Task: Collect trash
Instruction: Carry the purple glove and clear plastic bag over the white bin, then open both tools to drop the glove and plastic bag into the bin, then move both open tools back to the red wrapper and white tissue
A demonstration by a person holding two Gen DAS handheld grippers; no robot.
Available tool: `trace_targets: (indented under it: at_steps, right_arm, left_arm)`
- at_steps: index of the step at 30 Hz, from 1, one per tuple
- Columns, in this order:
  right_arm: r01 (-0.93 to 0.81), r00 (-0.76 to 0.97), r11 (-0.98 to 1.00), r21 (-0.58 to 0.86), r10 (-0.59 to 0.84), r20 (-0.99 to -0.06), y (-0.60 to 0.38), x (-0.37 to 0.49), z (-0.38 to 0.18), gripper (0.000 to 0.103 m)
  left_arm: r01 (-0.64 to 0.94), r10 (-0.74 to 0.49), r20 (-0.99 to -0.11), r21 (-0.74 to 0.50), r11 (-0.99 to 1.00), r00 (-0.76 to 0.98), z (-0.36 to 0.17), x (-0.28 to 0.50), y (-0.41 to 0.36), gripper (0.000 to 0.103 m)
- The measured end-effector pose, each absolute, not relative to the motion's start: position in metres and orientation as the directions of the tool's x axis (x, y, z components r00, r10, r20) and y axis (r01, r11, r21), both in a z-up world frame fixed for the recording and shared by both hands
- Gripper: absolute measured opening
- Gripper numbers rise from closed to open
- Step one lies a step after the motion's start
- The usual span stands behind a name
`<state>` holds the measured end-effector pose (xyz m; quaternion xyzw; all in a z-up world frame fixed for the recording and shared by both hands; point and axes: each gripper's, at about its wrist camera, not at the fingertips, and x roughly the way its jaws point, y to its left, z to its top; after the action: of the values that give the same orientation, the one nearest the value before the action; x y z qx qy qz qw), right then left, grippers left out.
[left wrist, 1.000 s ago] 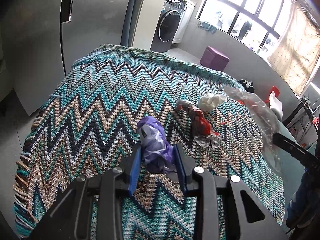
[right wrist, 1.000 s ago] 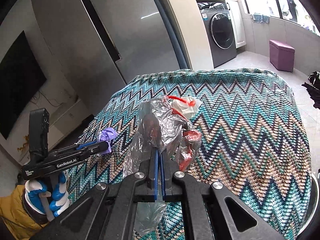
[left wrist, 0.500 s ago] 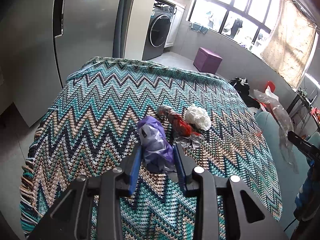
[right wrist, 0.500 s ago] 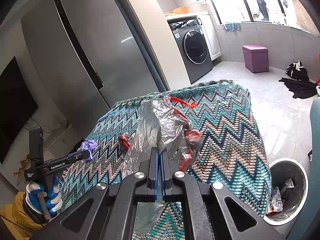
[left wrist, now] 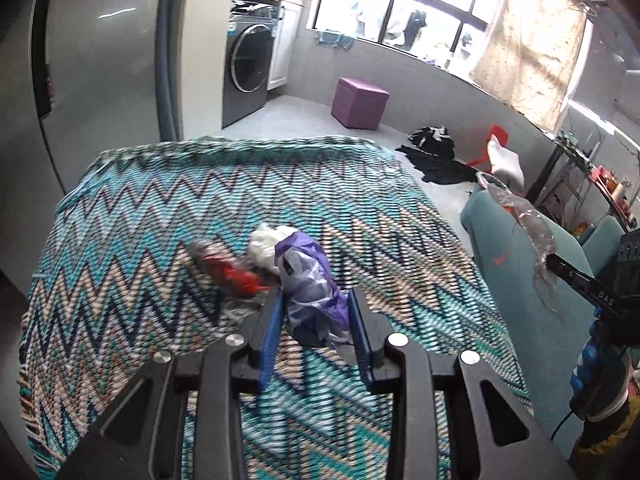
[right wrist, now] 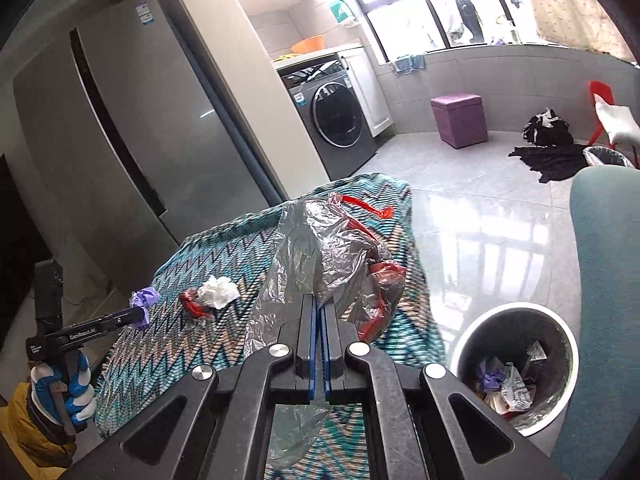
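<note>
My left gripper [left wrist: 316, 312] is shut on a crumpled purple plastic bag [left wrist: 310, 280] and holds it above the zigzag-patterned table cloth [left wrist: 160, 240]; it also shows in the right wrist view [right wrist: 142, 304]. My right gripper [right wrist: 319, 312] is shut on a clear plastic bag with red handles [right wrist: 320, 248], held off the table's right edge; the bag shows in the left wrist view [left wrist: 524, 220]. A white crumpled tissue [right wrist: 218, 296] and a red-and-clear wrapper [right wrist: 192, 306] lie on the cloth. A round trash bin [right wrist: 516, 364] with several scraps inside stands on the floor at the right.
A teal chair [right wrist: 604, 280] stands right of the bin. A grey fridge [right wrist: 120, 140], a washing machine [right wrist: 336, 120] and a purple stool [right wrist: 460, 120] stand beyond the table. Black clothes [right wrist: 552, 148] lie on the tiled floor.
Both grippers have pulled back and swung right with their bags still held. The right one has left the table top, and the trash bin has come fully into its view.
</note>
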<state>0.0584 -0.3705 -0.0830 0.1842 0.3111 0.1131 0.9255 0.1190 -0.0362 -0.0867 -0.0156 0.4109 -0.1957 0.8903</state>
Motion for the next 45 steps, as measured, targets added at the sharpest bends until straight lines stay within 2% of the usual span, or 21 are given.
trace_targets:
  at_steps: [8, 14, 21, 29, 30, 31, 32, 33, 34, 40, 45]
  right_arm:
    - [0.058, 0.785, 0.919, 0.390, 0.199, -0.587, -0.440, 0.050, -0.106, 0.003]
    - [0.146, 0.737, 0.914, 0.379, 0.156, -0.658, -0.479, 0.057, -0.142, 0.003]
    - [0.214, 0.681, 0.900, 0.381, 0.142, -0.718, -0.511, 0.071, -0.185, 0.003]
    - [0.277, 0.601, 0.908, 0.313, 0.090, -0.794, -0.525, 0.090, -0.227, 0.003]
    - [0.286, 0.593, 0.910, 0.300, 0.078, -0.801, -0.526, 0.089, -0.231, 0.005]
    - [0.297, 0.589, 0.909, 0.292, 0.066, -0.806, -0.527, 0.088, -0.234, 0.014]
    - [0.309, 0.587, 0.907, 0.287, 0.056, -0.808, -0.529, 0.086, -0.234, 0.020]
    - [0.319, 0.588, 0.904, 0.286, 0.048, -0.807, -0.530, 0.083, -0.234, 0.032]
    - [0.326, 0.591, 0.902, 0.285, 0.041, -0.805, -0.532, 0.080, -0.234, 0.038]
    - [0.347, 0.601, 0.903, 0.254, -0.006, -0.799, -0.532, 0.063, -0.221, 0.039]
    - [0.331, 0.633, 0.913, 0.238, -0.028, -0.774, -0.520, 0.054, -0.191, 0.039]
  left_arm:
    - [0.561, -0.498, -0.739, -0.197, 0.804, 0.454, -0.080, 0.131, -0.170, 0.031]
    - [0.663, -0.558, -0.763, -0.236, 0.711, 0.327, -0.096, 0.141, -0.269, 0.031]
    - [0.694, -0.532, -0.813, -0.243, 0.678, 0.235, -0.136, 0.151, -0.349, 0.031]
    - [0.645, -0.516, -0.833, -0.285, 0.709, 0.200, -0.172, 0.179, -0.394, 0.033]
    - [0.637, -0.522, -0.833, -0.302, 0.709, 0.186, -0.176, 0.183, -0.396, 0.034]
    - [0.627, -0.523, -0.834, -0.314, 0.712, 0.175, -0.180, 0.187, -0.399, 0.036]
    - [0.617, -0.521, -0.836, -0.320, 0.719, 0.174, -0.183, 0.190, -0.401, 0.042]
    - [0.611, -0.523, -0.835, -0.326, 0.721, 0.172, -0.185, 0.192, -0.401, 0.052]
    - [0.608, -0.526, -0.833, -0.331, 0.722, 0.171, -0.186, 0.193, -0.402, 0.056]
    - [0.622, -0.529, -0.833, -0.332, 0.710, 0.159, -0.185, 0.184, -0.398, 0.057]
    - [0.652, -0.505, -0.822, -0.233, 0.721, 0.264, -0.157, 0.162, -0.375, 0.057]
